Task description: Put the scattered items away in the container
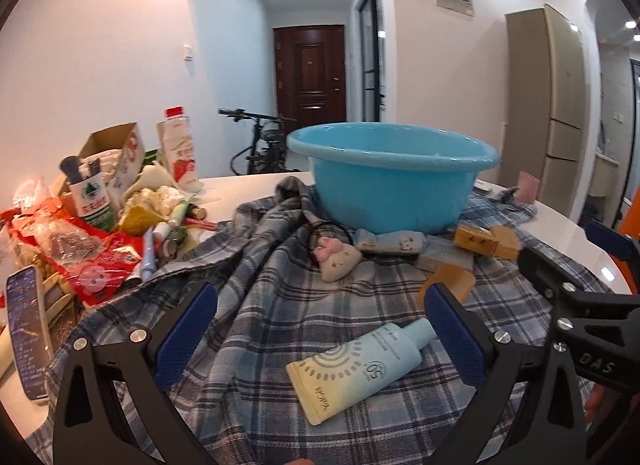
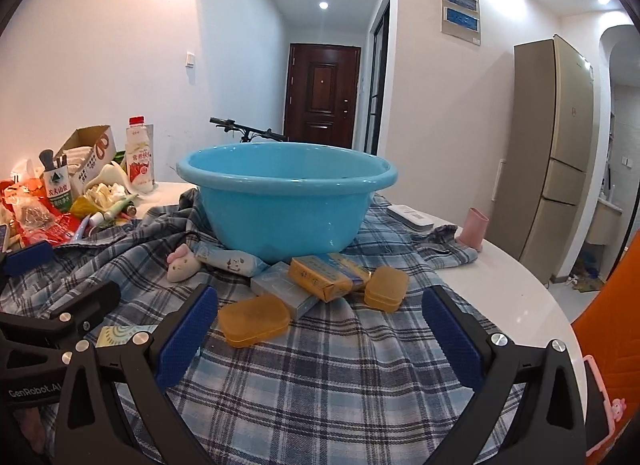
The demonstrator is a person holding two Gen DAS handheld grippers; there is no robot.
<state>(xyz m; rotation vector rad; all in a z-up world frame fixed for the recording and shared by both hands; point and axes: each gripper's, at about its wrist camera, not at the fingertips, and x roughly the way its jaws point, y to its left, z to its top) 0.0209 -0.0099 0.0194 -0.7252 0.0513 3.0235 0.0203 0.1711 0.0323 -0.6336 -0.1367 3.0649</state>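
Nothing looks to be in the blue basin yet, tho its floor isn't visible; it's sitting mid-bench on a plaid cloth w/ items scattered just in front. Sunscreen tube is lying flat on the cloth, between the fingers of the left tool, cap end toward the right finger, not touching either pad as far as I can tell. Tube prob. light, soft-walled, a bit slick; best to be pinching across the mid body, not the tapered crimp end. Left tool jaws are standing wide apart, holding nothing. Right tool is also gaping wide and empty, hovering over the cloth w/ an amber soap case just beside its left finger. Second amber case, yellow box, pale box are bunched near the basin base; rigid, light, easy across the short sides. Plush toy and tissue pack are squashy, forgiving anywhere. Clutter pile at bench left looks outside the task.
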